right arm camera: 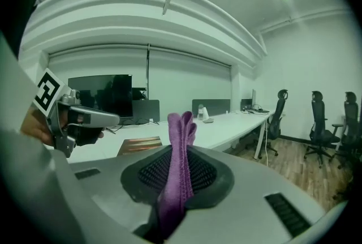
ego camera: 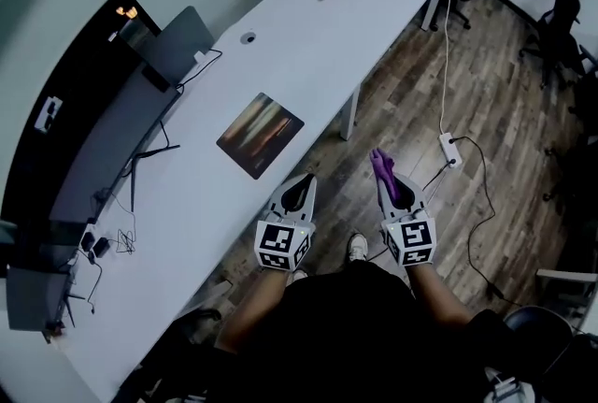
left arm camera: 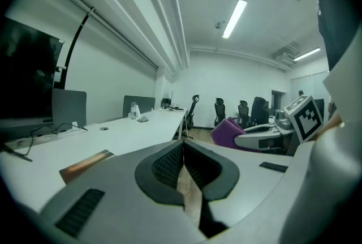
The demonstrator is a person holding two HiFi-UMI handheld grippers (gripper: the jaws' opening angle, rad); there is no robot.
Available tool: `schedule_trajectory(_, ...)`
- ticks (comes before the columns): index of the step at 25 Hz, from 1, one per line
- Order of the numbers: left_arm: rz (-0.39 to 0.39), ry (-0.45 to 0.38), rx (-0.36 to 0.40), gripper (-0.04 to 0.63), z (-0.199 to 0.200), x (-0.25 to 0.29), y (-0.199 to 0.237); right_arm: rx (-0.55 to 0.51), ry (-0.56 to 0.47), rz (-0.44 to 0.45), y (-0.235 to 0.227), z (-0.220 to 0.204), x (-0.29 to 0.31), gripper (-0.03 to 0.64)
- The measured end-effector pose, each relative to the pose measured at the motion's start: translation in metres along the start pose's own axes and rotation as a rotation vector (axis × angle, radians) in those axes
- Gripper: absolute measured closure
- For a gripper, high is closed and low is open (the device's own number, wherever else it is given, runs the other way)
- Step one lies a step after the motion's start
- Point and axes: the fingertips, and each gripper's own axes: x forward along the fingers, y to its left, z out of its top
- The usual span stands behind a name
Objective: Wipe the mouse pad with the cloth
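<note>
Mouse pad (ego camera: 261, 135) lies flat on the white desk (ego camera: 308, 46), near the front edge.

Head view: the pad sits at about 11 o'clock from the left gripper (ego camera: 303, 180), apart from it. The left gripper hangs over the desk edge, the right gripper (ego camera: 386, 184) over the wood floor (ego camera: 420, 93). A purple cloth (ego camera: 381, 169) sticks out of the right gripper toward 11 o'clock, well apart from the pad. Power strip (ego camera: 451, 149) on the floor at 2 o'clock from the right gripper.

Left gripper view: jaws closed together, nothing between them. Pad corner at 9 o'clock, cloth at 3 o'clock.

Right gripper view: jaws clamped on the cloth, which stands upright between them. Pad at 11 o'clock on the desk, left gripper at 9 o'clock.
</note>
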Motion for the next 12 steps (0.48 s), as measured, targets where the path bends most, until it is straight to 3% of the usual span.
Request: schedule_trajectory(12, 0.279, 0.019, -0.112, 0.574, -0.022, -0.008, 0.048, -0.065, 0.01, 0.242, 0.009, 0.014, 0.066, 0.554)
